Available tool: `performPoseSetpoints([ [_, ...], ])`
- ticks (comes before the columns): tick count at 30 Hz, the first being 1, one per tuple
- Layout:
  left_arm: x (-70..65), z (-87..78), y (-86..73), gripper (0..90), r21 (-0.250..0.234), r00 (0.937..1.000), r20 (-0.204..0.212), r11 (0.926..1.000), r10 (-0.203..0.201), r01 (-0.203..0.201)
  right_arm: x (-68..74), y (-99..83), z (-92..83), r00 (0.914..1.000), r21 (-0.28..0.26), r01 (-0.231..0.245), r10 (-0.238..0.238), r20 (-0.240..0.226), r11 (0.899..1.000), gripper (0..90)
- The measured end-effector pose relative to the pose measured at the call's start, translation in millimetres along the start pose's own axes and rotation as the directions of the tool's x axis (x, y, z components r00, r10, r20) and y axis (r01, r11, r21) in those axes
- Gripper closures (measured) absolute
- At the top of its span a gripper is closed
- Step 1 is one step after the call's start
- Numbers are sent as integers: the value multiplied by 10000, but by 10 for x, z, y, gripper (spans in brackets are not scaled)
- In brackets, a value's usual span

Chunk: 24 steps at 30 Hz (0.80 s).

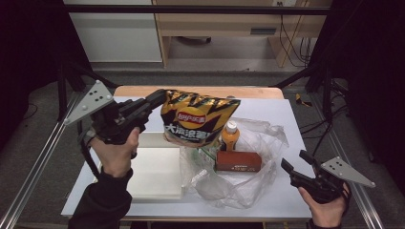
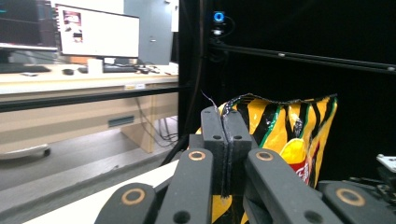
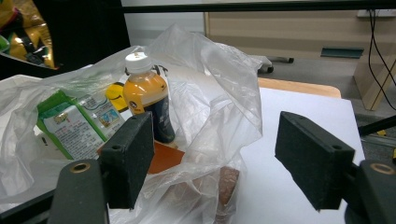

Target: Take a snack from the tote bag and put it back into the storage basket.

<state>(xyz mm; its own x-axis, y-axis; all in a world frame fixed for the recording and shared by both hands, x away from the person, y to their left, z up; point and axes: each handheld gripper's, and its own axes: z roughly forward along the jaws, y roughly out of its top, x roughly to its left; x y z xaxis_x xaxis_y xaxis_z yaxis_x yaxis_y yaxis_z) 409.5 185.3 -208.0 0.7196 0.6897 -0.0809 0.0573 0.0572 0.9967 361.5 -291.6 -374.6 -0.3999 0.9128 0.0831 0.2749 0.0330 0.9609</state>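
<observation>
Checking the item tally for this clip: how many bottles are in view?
1. An orange bottle with a white cap stands upright inside the clear plastic bag, behind the brown box. The bag's folds and the chip bag held above may hide others.

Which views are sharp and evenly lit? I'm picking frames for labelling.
High view: dim, dark at the edges, soft; the white table is brightest and the chip bag glints. Left gripper view: its jaws are near and sharp, the chip bag stands against black, the monitor is blown out. Right gripper view: brightest and clearest, with glare on the plastic bag and the bottle crisp.
</observation>
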Motion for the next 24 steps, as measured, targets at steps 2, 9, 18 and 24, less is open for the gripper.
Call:
performPoseSetpoints([
  [2, 71, -75, -9, 895, -32, 9997, -222, 10000, -75, 74, -4, -4, 1, 10000, 34, 20, -20, 12, 10000, 287],
  [9, 287, -267, -106, 895, 10, 9962, -833, 9996, -268, 270, -1, -17, 24, 10000, 102, 13, -13, 2, 9999, 286],
  [18, 430, -450, -327, 896, 241, 9886, -1482, 9992, -279, 318, -13, -20, 19, 10000, 111, 24, -25, 53, 9999, 286],
  [24, 551, -566, -449, 896, 267, 9823, -1810, 9982, -488, 545, -13, -24, 25, 10000, 123, 10, -11, 50, 9999, 285],
])
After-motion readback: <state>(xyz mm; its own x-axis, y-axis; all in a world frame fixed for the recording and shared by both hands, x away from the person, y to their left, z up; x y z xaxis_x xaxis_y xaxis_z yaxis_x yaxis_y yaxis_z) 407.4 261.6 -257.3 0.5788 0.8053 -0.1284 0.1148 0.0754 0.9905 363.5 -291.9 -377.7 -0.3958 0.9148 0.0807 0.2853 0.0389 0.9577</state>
